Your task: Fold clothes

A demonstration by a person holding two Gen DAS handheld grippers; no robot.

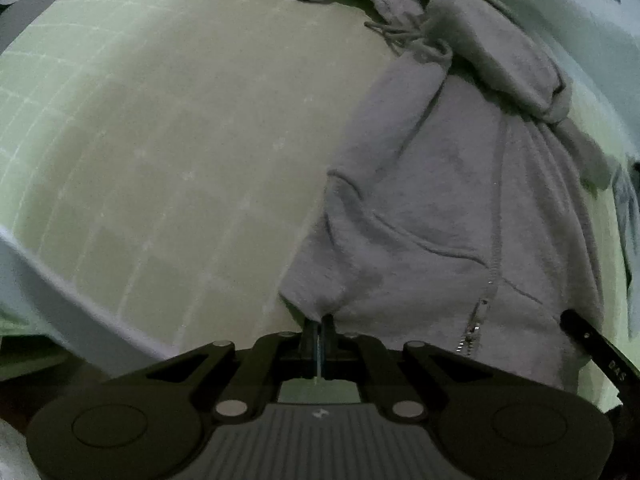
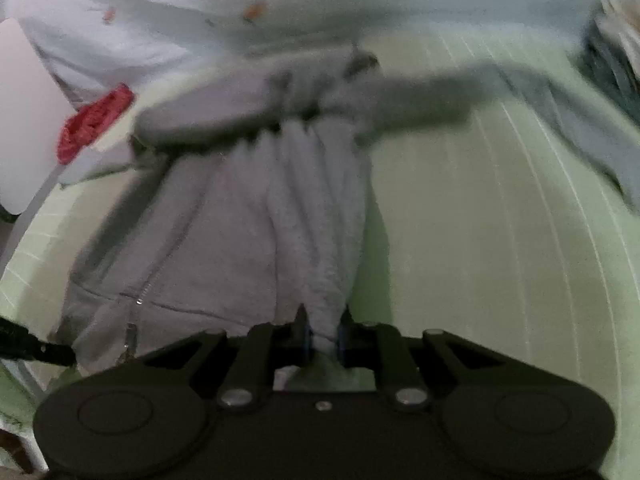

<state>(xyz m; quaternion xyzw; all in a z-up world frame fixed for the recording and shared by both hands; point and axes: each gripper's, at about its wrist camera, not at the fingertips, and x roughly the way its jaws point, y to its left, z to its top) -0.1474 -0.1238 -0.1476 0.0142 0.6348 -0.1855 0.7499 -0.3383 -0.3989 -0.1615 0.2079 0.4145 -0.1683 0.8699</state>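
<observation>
A grey zip-up hoodie [image 1: 440,200] lies on a pale green gridded mat [image 1: 180,140], with its hood and drawstrings at the far end. My left gripper [image 1: 319,318] is shut on the hoodie's bottom hem corner, left of the zipper [image 1: 478,320]. In the right wrist view the hoodie [image 2: 240,220] is bunched in folds. My right gripper [image 2: 322,330] is shut on the hem at the other bottom corner. The other gripper's black tip shows at the right edge of the left wrist view [image 1: 592,344] and at the left edge of the right wrist view [image 2: 32,346].
A red item [image 2: 94,120] and white cloth [image 2: 120,32] lie beyond the mat's far left. A dark pile [image 2: 612,64] sits at the far right. The mat [image 2: 500,220] extends to the right of the hoodie. A pale table edge [image 1: 60,280] runs at left.
</observation>
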